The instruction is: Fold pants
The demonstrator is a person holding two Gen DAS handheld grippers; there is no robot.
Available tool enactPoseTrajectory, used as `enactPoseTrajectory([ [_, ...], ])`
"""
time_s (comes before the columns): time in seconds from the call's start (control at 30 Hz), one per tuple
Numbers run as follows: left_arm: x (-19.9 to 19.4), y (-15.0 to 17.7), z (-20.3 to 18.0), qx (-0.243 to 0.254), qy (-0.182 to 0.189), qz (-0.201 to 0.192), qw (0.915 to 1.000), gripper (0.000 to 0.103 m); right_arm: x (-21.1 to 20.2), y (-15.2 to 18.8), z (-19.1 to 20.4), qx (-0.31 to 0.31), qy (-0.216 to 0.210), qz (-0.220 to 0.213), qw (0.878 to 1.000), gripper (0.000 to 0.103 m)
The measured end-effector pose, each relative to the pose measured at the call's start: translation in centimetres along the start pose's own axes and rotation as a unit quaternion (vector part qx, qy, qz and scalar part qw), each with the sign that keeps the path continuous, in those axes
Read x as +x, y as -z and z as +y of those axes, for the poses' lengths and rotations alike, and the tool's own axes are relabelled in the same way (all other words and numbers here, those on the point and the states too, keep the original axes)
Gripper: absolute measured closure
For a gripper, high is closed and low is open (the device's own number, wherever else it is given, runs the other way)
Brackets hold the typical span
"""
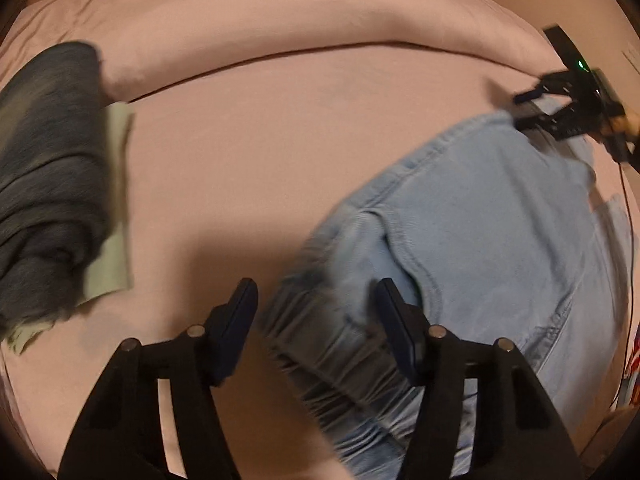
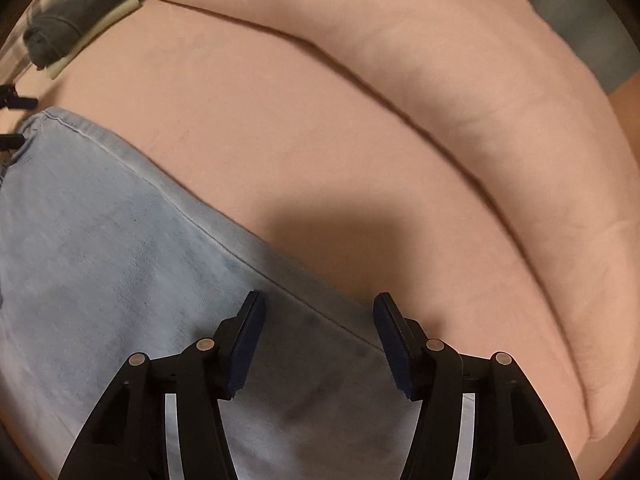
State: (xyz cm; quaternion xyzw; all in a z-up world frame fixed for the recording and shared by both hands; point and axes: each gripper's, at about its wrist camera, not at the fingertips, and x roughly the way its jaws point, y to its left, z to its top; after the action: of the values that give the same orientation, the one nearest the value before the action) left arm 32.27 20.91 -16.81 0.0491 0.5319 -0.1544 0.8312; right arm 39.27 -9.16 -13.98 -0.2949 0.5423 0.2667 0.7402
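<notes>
The light-blue jeans lie on the pink bed, partly doubled over but bunched. Left gripper and right gripper hover with jaws apart, empty; more folding seems left.

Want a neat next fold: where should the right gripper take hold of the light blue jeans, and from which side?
Judging by the pose, pinch the seamed edge of the jeans under the open right gripper, coming from above; that straight hem lies flat on the pink bedding.
</notes>
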Motion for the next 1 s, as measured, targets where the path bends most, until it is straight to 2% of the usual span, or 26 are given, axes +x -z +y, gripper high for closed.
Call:
enactPoseTrajectory([
  [0.07, 1.2, -0.6, -0.7, 0.016, -0.009, 0.019, 0.9997, 0.041, 0.1, -0.6, 0.5, -0.009, -0.017, -0.02, 1.0, 0.044],
  [0.1, 2.2, -0.8, -0.9, 0.022, -0.014, 0.032, 0.9991, 0.041, 0.4, -1.2, 1.0, -0.016, -0.025, -0.016, 0.999, 0.044],
  [0.2, 2.4, -1.4, -1.4, 0.022, -0.01, 0.036, 0.9991, 0.044, 1.3, -1.9, 1.6, -0.034, -0.016, 0.013, 0.999, 0.046],
  [0.3, 1.6, -1.2, -1.1, 0.026, -0.007, 0.035, 0.999, 0.052, 1.5, -3.3, 1.9, -0.04, -0.029, 0.025, 0.998, 0.065],
  [0.33, 1.4, -1.1, -1.3, 0.026, -0.007, 0.034, 0.9991, 0.054, 1.5, -3.7, 2.3, -0.048, -0.028, 0.024, 0.998, 0.076],
  [0.37, 1.1, -0.8, -1.5, 0.026, -0.007, 0.034, 0.9991, 0.056, 1.3, -3.6, 3.1, -0.062, -0.016, 0.021, 0.998, 0.085],
  [0.43, 0.7, -0.7, -2.1, 0.034, -0.013, 0.031, 0.9988, 0.06, 1.1, -3.1, 4.5, -0.082, 0.008, 0.02, 0.996, 0.093],
  [0.57, -1.2, -0.5, -3.5, 0.045, -0.043, 0.014, 0.998, 0.064, -0.3, -2.8, 6.0, -0.095, 0.063, -0.001, 0.994, 0.095],
  [0.67, -3.2, -0.2, -4.8, 0.055, -0.052, -0.018, 0.997, 0.066, -1.6, -2.7, 6.3, -0.083, 0.085, -0.023, 0.993, 0.096],
  [0.7, -4.2, 0.6, -4.3, 0.051, -0.052, -0.024, 0.9971, 0.066, -1.4, -2.7, 7.0, -0.084, 0.092, -0.03, 0.992, 0.096],
  [0.8, -5.8, 1.8, -6.1, 0.049, -0.068, -0.046, 0.9954, 0.067, -2.8, -1.9, 7.1, -0.075, 0.115, -0.057, 0.989, 0.097],
  [0.93, -7.9, 2.7, -8.5, 0.062, -0.121, -0.083, 0.9872, 0.066, -6.2, -0.3, 7.3, -0.06, 0.142, -0.099, 0.983, 0.097],
  [1.0, -9.3, 3.4, -10.4, 0.09, -0.155, -0.109, 0.9777, 0.066, -7.5, 0.7, 7.8, -0.052, 0.159, -0.119, 0.979, 0.097],
])
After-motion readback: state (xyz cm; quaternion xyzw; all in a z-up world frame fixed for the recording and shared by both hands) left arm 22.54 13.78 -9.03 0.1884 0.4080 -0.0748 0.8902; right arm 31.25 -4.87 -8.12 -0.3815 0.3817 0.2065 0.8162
